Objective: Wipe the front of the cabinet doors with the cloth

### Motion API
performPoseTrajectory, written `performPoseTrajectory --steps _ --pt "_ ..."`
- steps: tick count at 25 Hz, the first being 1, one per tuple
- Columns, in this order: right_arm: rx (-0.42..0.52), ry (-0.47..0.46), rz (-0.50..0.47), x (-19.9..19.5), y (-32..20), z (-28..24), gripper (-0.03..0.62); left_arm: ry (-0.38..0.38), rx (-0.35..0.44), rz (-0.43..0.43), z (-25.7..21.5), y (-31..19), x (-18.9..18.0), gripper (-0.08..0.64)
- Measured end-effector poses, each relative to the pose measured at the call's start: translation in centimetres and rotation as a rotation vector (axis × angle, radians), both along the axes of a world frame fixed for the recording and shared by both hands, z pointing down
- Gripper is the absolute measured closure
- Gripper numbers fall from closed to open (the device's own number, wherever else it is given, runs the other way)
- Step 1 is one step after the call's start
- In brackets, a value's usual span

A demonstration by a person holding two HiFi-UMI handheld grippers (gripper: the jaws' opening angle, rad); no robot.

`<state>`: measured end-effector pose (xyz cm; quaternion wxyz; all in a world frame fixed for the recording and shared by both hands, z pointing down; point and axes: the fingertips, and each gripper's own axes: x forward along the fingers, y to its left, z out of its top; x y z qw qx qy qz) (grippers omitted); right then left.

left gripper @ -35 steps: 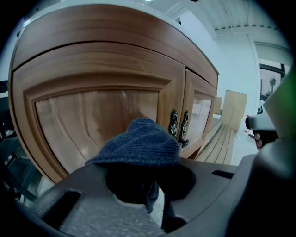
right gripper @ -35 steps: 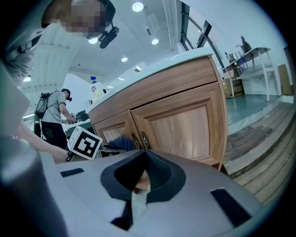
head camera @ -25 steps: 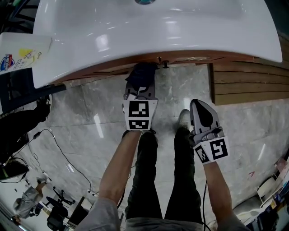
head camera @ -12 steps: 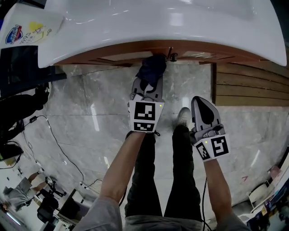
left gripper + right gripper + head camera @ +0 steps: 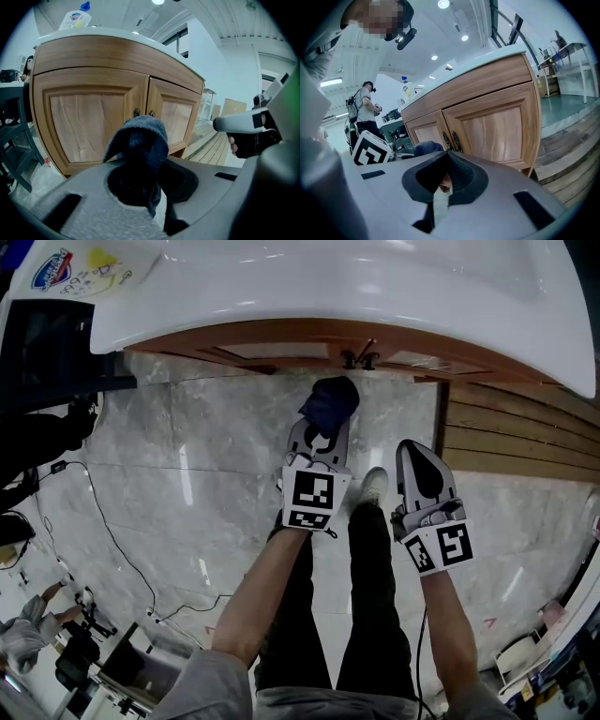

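Cloth (image 5: 330, 404): dark blue, bunched into a rounded wad, pinched in the left gripper's (image 5: 322, 432) fingers. A second ago I had it tucked up against the doors under the sink (image 5: 375, 287) rim. Now it is drawn back, apart from the doors (image 5: 93, 126), with its top just under the two handles (image 5: 144, 113) in the left gripper view. Right gripper (image 5: 419, 465) unchanged beside the person's leg (image 5: 375, 549), fingers pressed together, nothing between them.
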<state>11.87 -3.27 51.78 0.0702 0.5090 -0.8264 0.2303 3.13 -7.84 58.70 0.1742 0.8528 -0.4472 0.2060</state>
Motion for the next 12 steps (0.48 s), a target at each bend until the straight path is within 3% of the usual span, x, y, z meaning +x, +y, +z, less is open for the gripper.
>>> performPoseTrajectory --steps 12 --pt "-0.014 0.012 -0.051 1.2 0.0 2.0 0.583 -0.002 -0.022 -0.036 6.3 -1.9 1.7 0.523"
